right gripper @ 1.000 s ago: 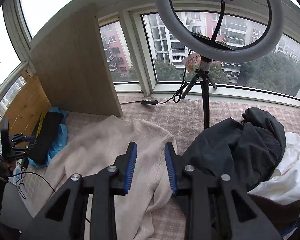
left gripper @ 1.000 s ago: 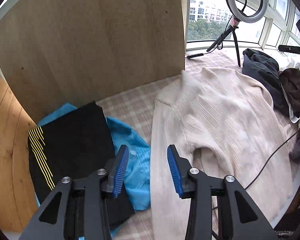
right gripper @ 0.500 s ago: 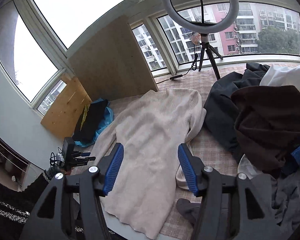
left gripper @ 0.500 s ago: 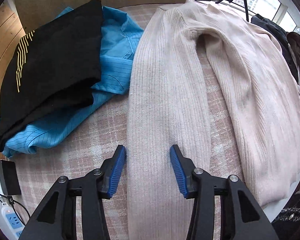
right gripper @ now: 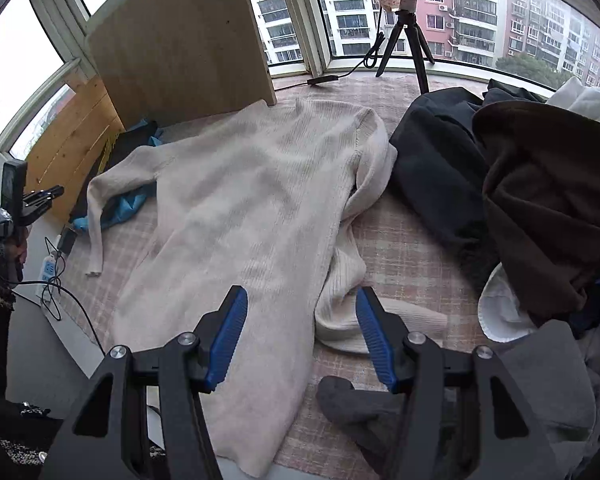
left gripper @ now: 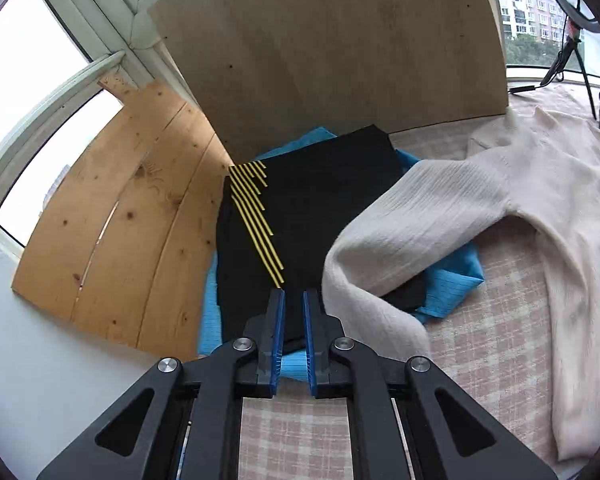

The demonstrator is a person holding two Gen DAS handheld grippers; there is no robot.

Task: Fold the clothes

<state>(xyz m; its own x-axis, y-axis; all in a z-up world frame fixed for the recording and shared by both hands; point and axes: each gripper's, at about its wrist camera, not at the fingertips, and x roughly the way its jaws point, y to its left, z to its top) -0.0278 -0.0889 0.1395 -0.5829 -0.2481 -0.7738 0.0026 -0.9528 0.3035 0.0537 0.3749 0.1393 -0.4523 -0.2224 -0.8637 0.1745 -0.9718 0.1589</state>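
Mostly flat cream ribbed sweater, one sleeve over folded clothes

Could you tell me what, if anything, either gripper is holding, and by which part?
Nothing. The left gripper is closing on air beside the sweater sleeve; the right gripper hangs open above it.
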